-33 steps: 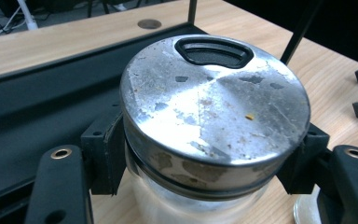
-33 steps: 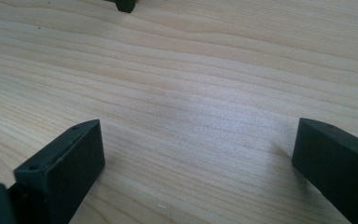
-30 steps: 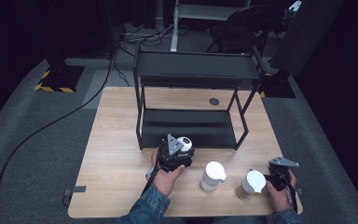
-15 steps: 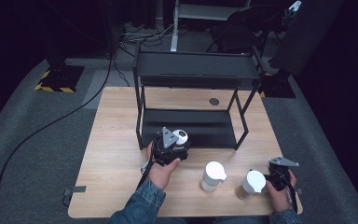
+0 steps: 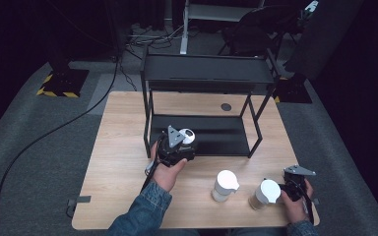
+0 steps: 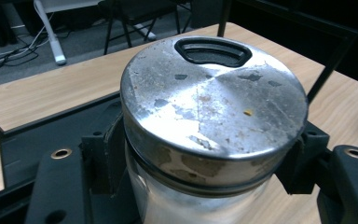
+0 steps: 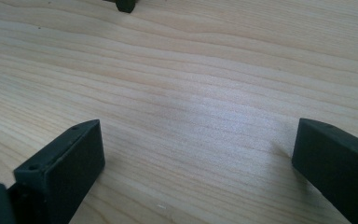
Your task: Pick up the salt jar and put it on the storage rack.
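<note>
My left gripper (image 5: 176, 146) is shut on a glass jar (image 5: 187, 136) and holds it just above the table, at the front left of the black rack (image 5: 206, 73). In the left gripper view the jar (image 6: 214, 93) has a scuffed metal lid with a black oval opening. Both black jaws of the left gripper (image 6: 209, 158) press on its sides below the lid. My right gripper (image 5: 291, 185) rests at the table's front right corner. The right gripper (image 7: 196, 154) is open, with bare wood between its jaws.
Two white-lidded jars stand near the front edge, one (image 5: 225, 184) in the middle and one (image 5: 266, 192) just left of the right gripper. The rack's lower shelf (image 5: 221, 137) is dark and bare. A dark round spot (image 5: 226, 106) marks the table behind it.
The left gripper has lifted the jar and carried it away from the front edge, up to the rack's lower shelf. The right gripper has stayed where it was.
</note>
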Available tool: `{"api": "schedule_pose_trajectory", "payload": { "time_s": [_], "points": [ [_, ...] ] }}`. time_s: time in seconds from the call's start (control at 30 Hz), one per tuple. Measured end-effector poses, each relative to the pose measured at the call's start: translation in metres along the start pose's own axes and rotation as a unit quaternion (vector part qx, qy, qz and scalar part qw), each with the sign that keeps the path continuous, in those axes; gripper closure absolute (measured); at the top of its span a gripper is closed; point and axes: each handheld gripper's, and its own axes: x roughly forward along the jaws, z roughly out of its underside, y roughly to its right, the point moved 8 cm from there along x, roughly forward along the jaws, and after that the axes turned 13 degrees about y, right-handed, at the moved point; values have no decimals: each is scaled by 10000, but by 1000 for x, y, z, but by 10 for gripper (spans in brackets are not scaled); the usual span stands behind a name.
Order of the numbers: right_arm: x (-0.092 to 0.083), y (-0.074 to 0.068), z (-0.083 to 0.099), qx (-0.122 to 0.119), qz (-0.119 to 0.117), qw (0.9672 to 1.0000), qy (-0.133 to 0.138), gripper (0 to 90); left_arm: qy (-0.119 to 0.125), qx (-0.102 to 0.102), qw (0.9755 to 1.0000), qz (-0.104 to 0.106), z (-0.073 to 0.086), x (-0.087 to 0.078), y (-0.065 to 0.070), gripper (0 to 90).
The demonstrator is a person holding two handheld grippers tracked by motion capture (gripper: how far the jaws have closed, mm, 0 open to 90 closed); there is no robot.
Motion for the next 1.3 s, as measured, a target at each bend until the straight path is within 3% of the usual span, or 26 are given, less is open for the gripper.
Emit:
{"api": "schedule_pose_trajectory", "payload": {
  "time_s": [0.2, 0.47, 0.97, 1.3],
  "points": [
    [0, 0, 0, 0, 1, 10000, 0, 20, 84, -72, 9998, -137, -2, 6, -16, 302],
    [0, 0, 0, 0, 0, 10000, -1, 20, 4, 46, 9995, -311, 3, 16, -34, 302],
    [0, 0, 0, -1, 0, 10000, 0, 20, -56, -164, 9992, -357, 17, 38, -48, 302],
    [0, 0, 0, -1, 1, 10000, 0, 20, -146, -157, 9990, -396, 29, 50, -54, 302]
  ]
}}
